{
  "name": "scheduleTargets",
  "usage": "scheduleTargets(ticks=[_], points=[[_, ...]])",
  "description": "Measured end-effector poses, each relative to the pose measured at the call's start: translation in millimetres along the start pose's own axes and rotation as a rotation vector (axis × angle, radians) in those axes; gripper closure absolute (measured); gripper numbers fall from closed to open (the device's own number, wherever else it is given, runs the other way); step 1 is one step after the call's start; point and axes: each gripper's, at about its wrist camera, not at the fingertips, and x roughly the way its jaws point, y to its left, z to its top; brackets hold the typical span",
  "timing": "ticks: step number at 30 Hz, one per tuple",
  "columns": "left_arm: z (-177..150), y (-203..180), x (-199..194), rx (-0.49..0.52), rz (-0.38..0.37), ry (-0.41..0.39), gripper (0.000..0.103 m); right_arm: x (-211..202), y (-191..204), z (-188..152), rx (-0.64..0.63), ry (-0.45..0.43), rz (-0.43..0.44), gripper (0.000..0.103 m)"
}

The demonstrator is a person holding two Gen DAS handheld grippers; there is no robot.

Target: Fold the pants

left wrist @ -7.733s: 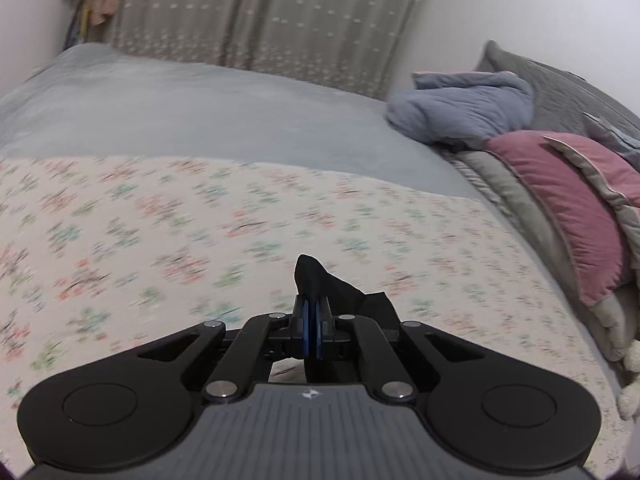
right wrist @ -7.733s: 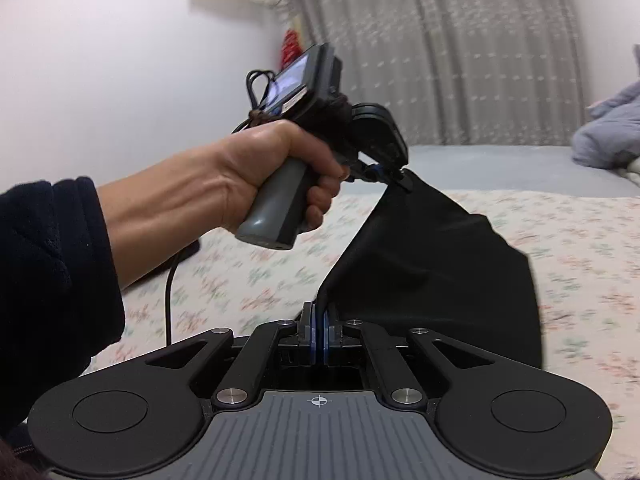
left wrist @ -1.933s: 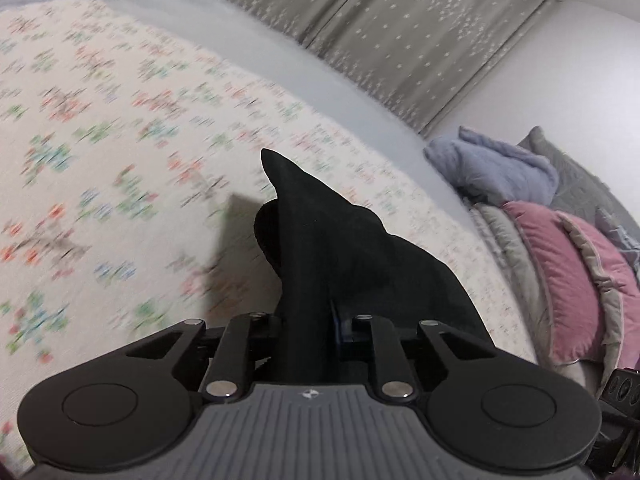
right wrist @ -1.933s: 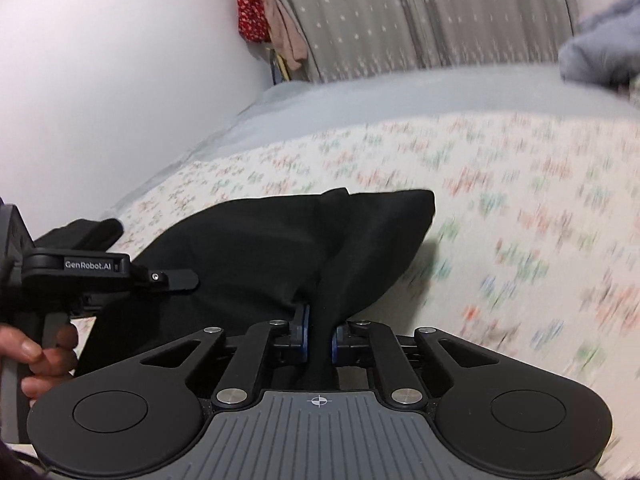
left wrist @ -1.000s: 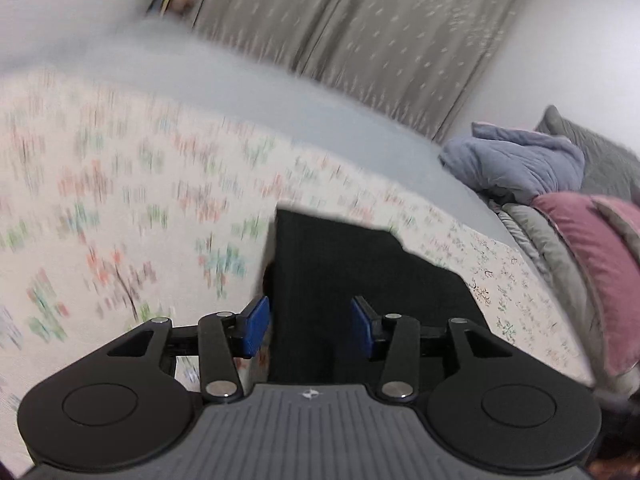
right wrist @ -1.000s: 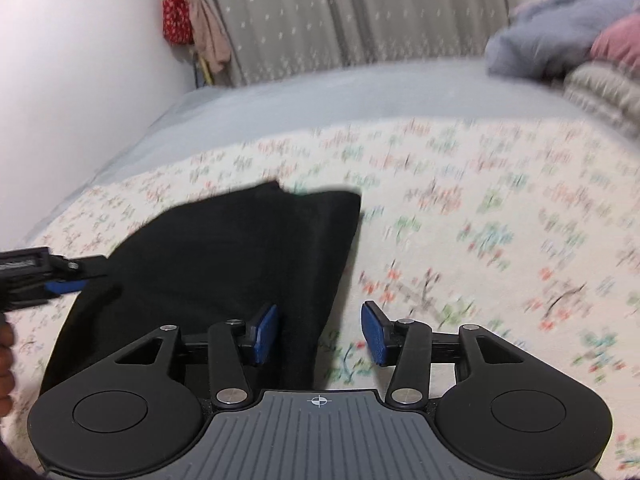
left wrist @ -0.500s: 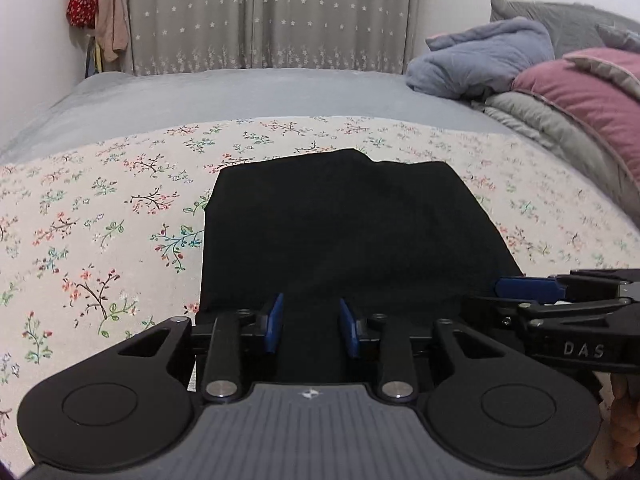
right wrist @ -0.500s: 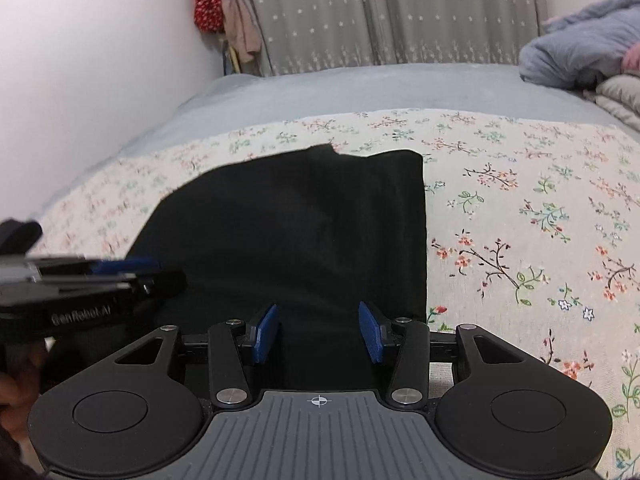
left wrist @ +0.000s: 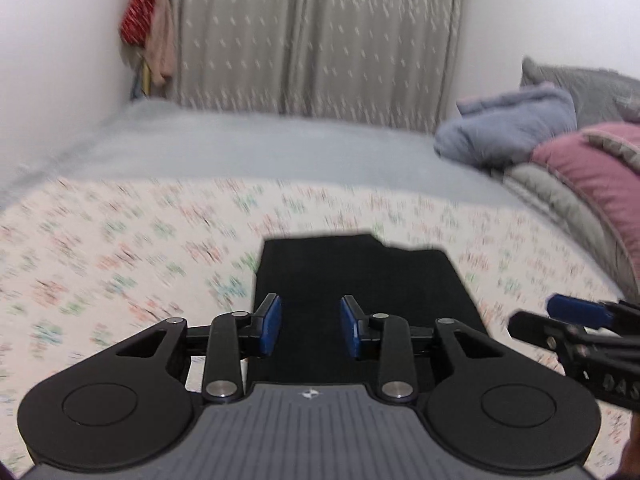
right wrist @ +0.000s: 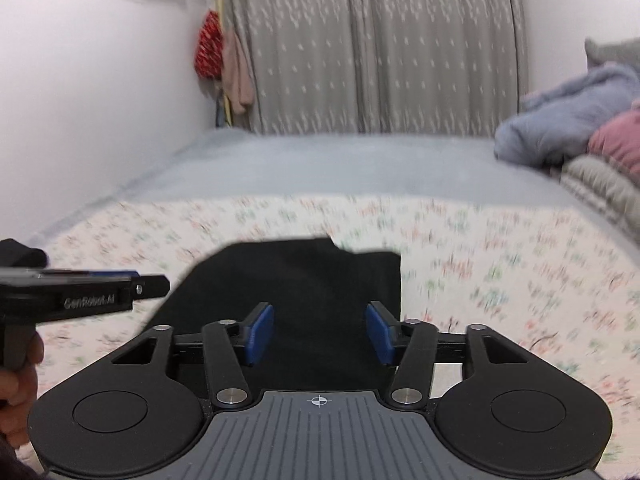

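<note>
A bedroom with a grey dotted curtain (left wrist: 316,36) at the back; the bed (left wrist: 240,152) carries a floral sheet (left wrist: 100,248) over its near half, and on that sheet the black pants (left wrist: 360,276) lie flat as a folded rectangle, one far corner stepped where the layers do not quite match. The left claw (left wrist: 310,330) stands apart with its blue pads empty, just above the near edge of the cloth; its jaws have just been opening a little, nothing between them. The right claw (right wrist: 320,334) is wider, likewise empty, its jaws also just opening over the near right part of the pants. The cloth looks light, soft and limp, not slippery; it will sag and lose its edges if lifted by one point, so the two near corners, pinched through all layers, seem the best hold for a further fold. Around it: a grey-blue blanket (left wrist: 504,128) and a pink pillow (left wrist: 592,176) heaped at the right, well apart from the pants; red and pink clothes (right wrist: 224,68) hang in the far corner; nothing lies in the way of the fold.
</note>
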Motion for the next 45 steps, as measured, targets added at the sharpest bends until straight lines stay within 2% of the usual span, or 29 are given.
scheduleTargets(ticks=[3, 7, 10, 11, 17, 19, 23, 26, 28, 30, 32, 36, 40, 43, 45], points=[[8.1, -0.7, -39.1, -0.027, 0.028, -0.052, 0.049, -41.6, 10.6, 4.7, -0.047, -0.036, -0.001, 0.048], [8.6, -1.6, -99.9, -0.038, 0.089, -0.118, 0.044, -103.3, 18.6, 2.8, -0.035, -0.080, 0.026, 0.042], [3.9, 0.7, -147.1, -0.048, 0.093, -0.190, 0.039, -151.5, 31.2, -2.9, -0.051, -0.130, 0.020, 0.038], [0.0, 0.0, -165.0, -0.046, 0.089, -0.215, 0.038, -168.3, 34.4, -6.9, -0.036, -0.143, 0.024, 0.034], [-31.0, -10.0, -248.5, -0.034, 0.069, -0.296, 0.034, -261.3, 48.9, -43.4, 0.077, -0.182, 0.053, 0.032], [-37.9, -14.2, -265.6, -0.022, 0.060, -0.304, 0.034, -285.5, 53.4, -50.1, 0.084, -0.184, 0.049, 0.027], [-43.9, -20.0, -282.1, -0.005, 0.039, -0.300, 0.033, -324.3, 57.2, -49.3, 0.069, -0.164, 0.068, 0.023], [-45.9, -18.6, -286.8, -0.012, 0.006, -0.290, 0.027, -347.6, 56.3, -50.2, 0.084, -0.167, 0.104, 0.017], [-48.8, -15.2, -287.8, -0.024, -0.001, -0.293, 0.022, -354.6, 56.7, -52.3, 0.074, -0.160, 0.102, 0.015], [-48.4, -16.5, -275.9, -0.008, 0.025, -0.285, 0.021, -350.7, 58.4, -54.6, 0.044, -0.170, 0.076, 0.008], [-53.9, -21.9, -266.9, 0.006, 0.045, -0.271, 0.020, -335.7, 60.0, -59.0, 0.018, -0.182, 0.047, 0.008], [-69.1, -31.9, -233.0, 0.030, 0.078, -0.265, 0.008, -295.6, 64.6, -83.8, -0.001, -0.217, -0.008, 0.008], [-89.1, -36.2, -190.8, 0.022, 0.078, -0.157, 0.003, -246.5, 64.3, -107.9, 0.036, -0.161, -0.071, 0.008], [-96.6, -30.1, -172.5, 0.009, 0.139, -0.114, 0.002, -225.0, 62.1, -121.2, 0.019, -0.128, -0.120, 0.008], [-99.7, -19.7, -172.9, -0.036, 0.149, -0.112, 0.002, -219.1, 59.1, -124.4, 0.023, -0.118, -0.132, 0.008]])
